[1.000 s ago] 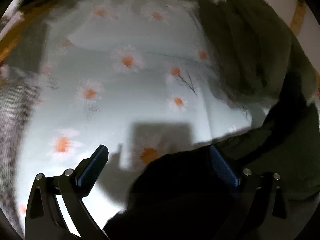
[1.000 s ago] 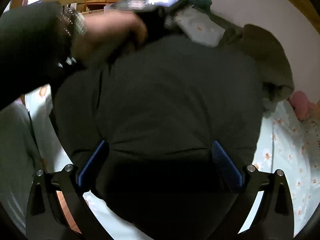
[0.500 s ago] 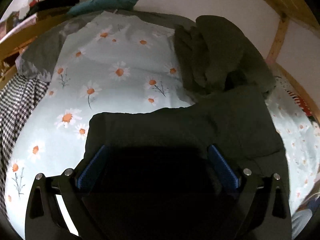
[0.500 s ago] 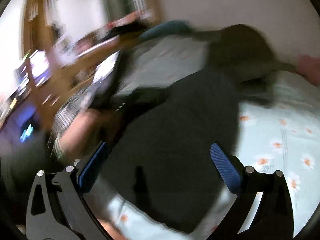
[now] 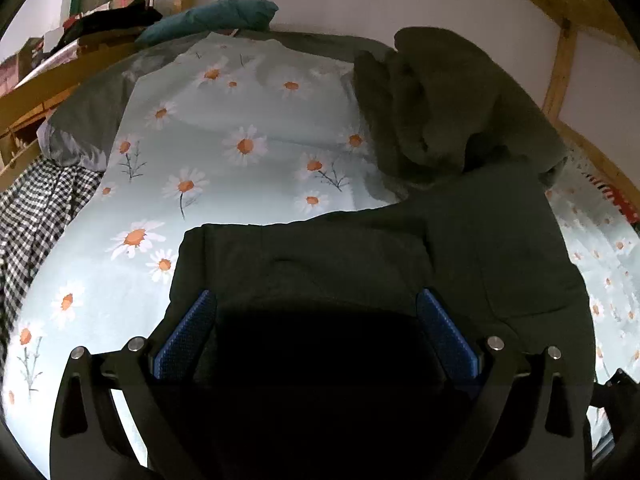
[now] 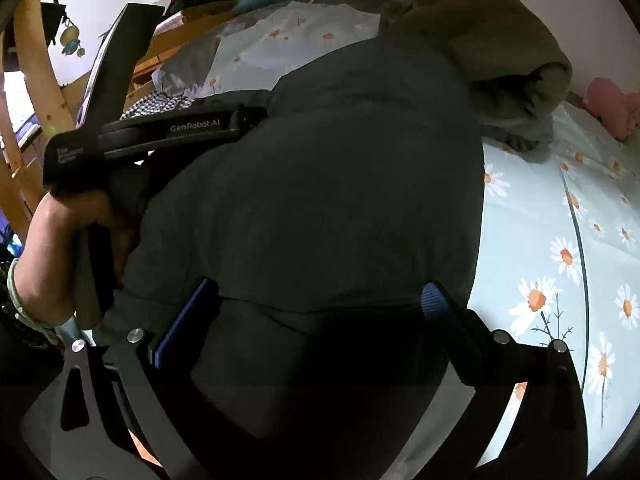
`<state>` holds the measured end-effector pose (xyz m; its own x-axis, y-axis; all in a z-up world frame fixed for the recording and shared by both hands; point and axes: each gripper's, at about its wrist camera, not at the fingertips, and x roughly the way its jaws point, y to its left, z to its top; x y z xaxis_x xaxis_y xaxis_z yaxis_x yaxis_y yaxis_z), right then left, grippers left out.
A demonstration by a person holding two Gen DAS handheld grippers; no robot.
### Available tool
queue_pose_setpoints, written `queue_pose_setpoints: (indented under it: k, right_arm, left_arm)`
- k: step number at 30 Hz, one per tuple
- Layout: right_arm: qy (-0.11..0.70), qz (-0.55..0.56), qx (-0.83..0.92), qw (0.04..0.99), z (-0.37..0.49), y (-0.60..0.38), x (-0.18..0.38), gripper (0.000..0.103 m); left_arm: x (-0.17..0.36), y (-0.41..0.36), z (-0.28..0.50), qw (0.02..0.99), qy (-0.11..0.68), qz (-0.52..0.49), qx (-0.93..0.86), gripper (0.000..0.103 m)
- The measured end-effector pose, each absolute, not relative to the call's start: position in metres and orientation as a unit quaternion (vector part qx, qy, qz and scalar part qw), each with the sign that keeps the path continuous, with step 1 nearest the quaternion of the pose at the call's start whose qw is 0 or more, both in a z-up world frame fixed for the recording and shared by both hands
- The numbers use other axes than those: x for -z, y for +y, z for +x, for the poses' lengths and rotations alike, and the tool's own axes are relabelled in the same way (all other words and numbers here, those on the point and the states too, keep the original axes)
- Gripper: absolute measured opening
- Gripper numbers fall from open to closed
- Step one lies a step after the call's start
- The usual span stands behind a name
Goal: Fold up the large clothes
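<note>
A large dark green hooded jacket (image 5: 460,248) lies on a daisy-print bed sheet (image 5: 224,152), its hood bunched toward the wall. In the right wrist view the jacket (image 6: 320,184) fills the middle. My left gripper (image 5: 316,320) is open, jaws wide, with dark jacket fabric lying between and under the fingers. My right gripper (image 6: 320,300) is open too, jaws wide over the jacket's body. The left hand-held gripper and the hand holding it show in the right wrist view (image 6: 160,132) at the jacket's left edge.
A checked cloth (image 5: 28,208) hangs at the bed's left side. A teal pillow (image 5: 216,16) lies at the bed's head. A wooden bed frame (image 5: 560,64) runs along the wall. A pink soft toy (image 6: 612,104) sits at the right.
Both views swung from blurred motion to steady. The left gripper came over the jacket's near part; the right view turned back onto the jacket's body. Both stayed open.
</note>
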<state>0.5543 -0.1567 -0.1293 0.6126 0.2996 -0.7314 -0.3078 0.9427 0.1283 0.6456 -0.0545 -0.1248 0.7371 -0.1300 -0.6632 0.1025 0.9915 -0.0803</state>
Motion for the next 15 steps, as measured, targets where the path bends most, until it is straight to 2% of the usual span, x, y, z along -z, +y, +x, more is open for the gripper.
queue_pose_setpoints:
  k: [4,9,15]
  right_arm:
    - [0.421,0.032,-0.171,0.890,0.558,-0.171,0.114,0.100]
    - [0.381,0.151,-0.230,0.883,0.532,-0.218,0.089,0.100]
    - [0.406,0.295,-0.259,0.825,0.549,-0.274,0.119,0.100]
  left_arm:
    - [0.112,-0.053,0.647,0.917,0.394,-0.025,0.058,0.099]
    - [0.078,-0.048,0.601,0.901,0.420,-0.069,0.091,0.098]
    - [0.098,-0.044,0.553,0.895,0.428,-0.053,0.111,0.098]
